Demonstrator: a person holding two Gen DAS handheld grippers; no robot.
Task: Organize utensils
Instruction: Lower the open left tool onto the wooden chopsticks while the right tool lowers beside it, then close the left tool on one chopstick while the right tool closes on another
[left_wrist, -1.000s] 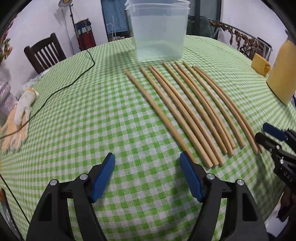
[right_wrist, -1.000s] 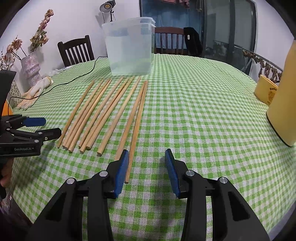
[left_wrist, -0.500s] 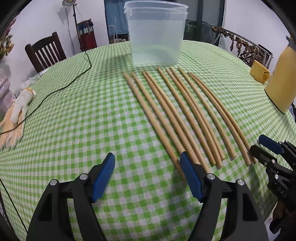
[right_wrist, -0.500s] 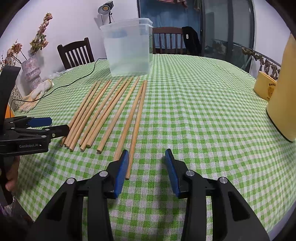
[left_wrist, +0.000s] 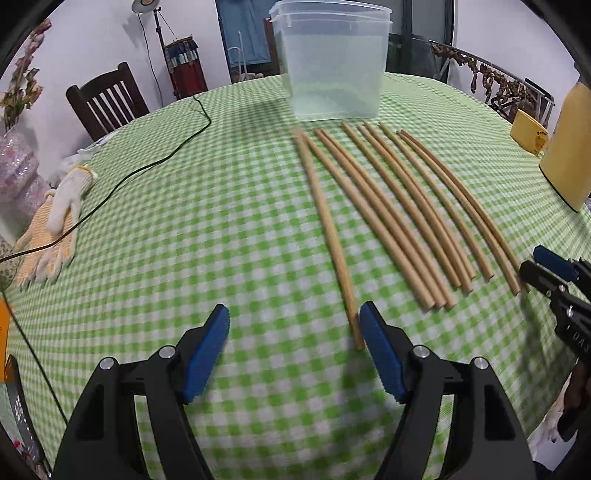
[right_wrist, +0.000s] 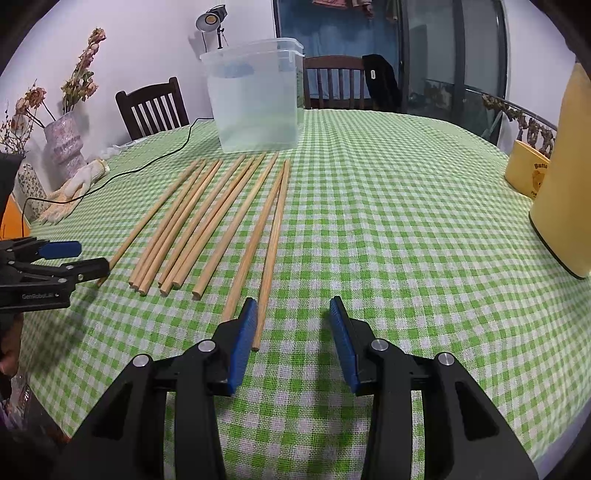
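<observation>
With both our left gripper (left_wrist: 293, 350) and right gripper (right_wrist: 290, 339) spread empty, we risk nudging the tight-packed chopsticks (left_wrist: 391, 218) and scattering their neighbours.

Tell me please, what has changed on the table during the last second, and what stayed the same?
The left tool moved toward the row of wooden sticks; its open tips now sit at the near end of the leftmost stick. Nothing was gripped or released. The right tool, the sticks and the plastic container stayed where they were.
</observation>
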